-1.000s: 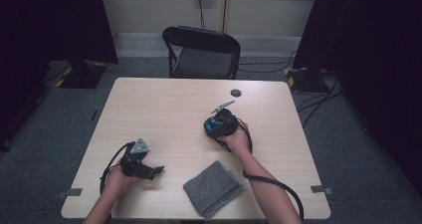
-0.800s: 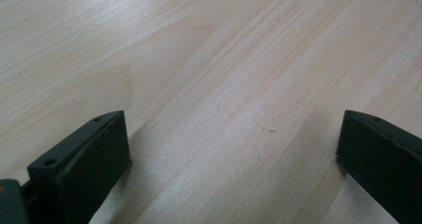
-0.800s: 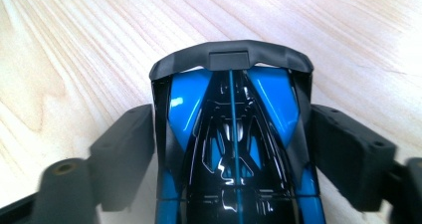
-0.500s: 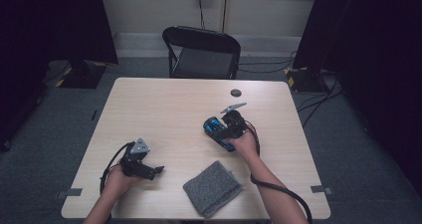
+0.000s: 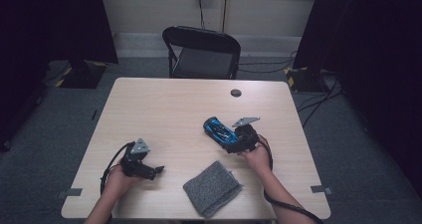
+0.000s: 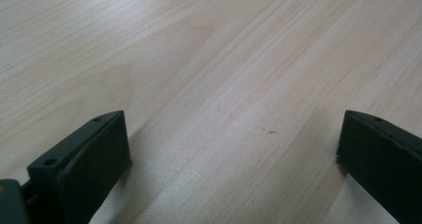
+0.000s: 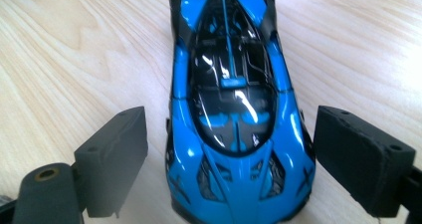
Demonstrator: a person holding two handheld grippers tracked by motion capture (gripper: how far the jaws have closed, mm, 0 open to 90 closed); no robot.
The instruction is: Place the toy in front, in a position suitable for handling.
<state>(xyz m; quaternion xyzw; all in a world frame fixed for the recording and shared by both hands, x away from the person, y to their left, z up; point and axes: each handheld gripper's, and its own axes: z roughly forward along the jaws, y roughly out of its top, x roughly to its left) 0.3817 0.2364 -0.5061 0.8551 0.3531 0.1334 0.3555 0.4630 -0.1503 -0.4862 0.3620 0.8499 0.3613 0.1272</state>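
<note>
Now the right tongs (image 7: 231,154) sit with both jaws spread on either side of the blue toy car (image 7: 234,109), a gap showing on each flank, so nothing is clamped; 1.0 s ago car and tongs were farther up the desk (image 5: 164,104), and they have since come back toward the person. That suggests the car is being set down or released. Beside the right hand lies a grey cloth (image 5: 212,187). The left tongs (image 6: 231,159) stay wide open, empty, unmoved.
</note>
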